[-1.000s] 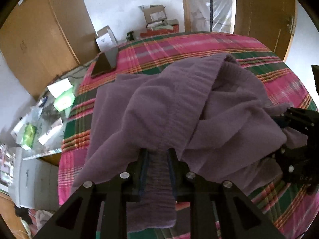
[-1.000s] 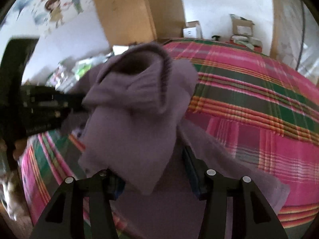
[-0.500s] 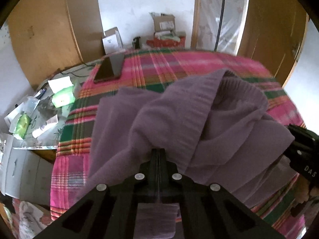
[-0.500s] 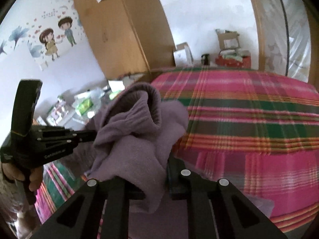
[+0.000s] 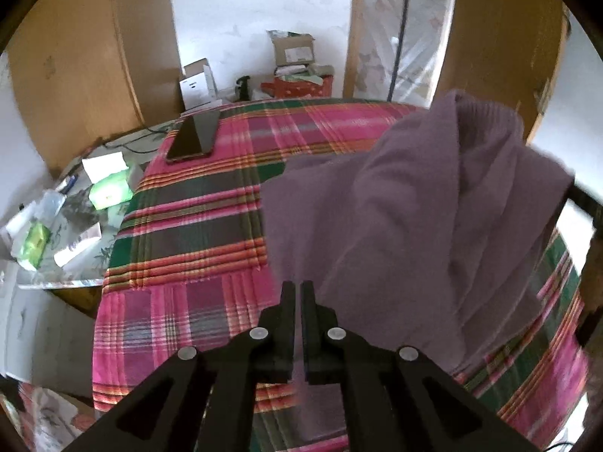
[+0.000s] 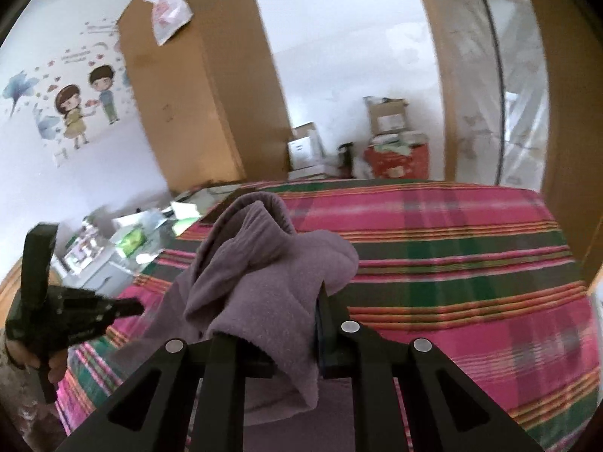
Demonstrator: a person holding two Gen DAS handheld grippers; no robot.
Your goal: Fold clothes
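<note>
Purple garment (image 6: 264,293) hangs from right tongs (image 6: 280,333).

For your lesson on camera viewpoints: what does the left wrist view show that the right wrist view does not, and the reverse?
Only the left wrist view shows the dark phone lying flat on the plaid blanket, and the left gripper from behind, its jaws nearly together.

Only the right wrist view shows the cartoon wall sticker, the left gripper from the side, and the right gripper with the purple garment draped between its fingers.

Both show the purple garment, the plaid blanket and the cardboard boxes by the far wall.
</note>
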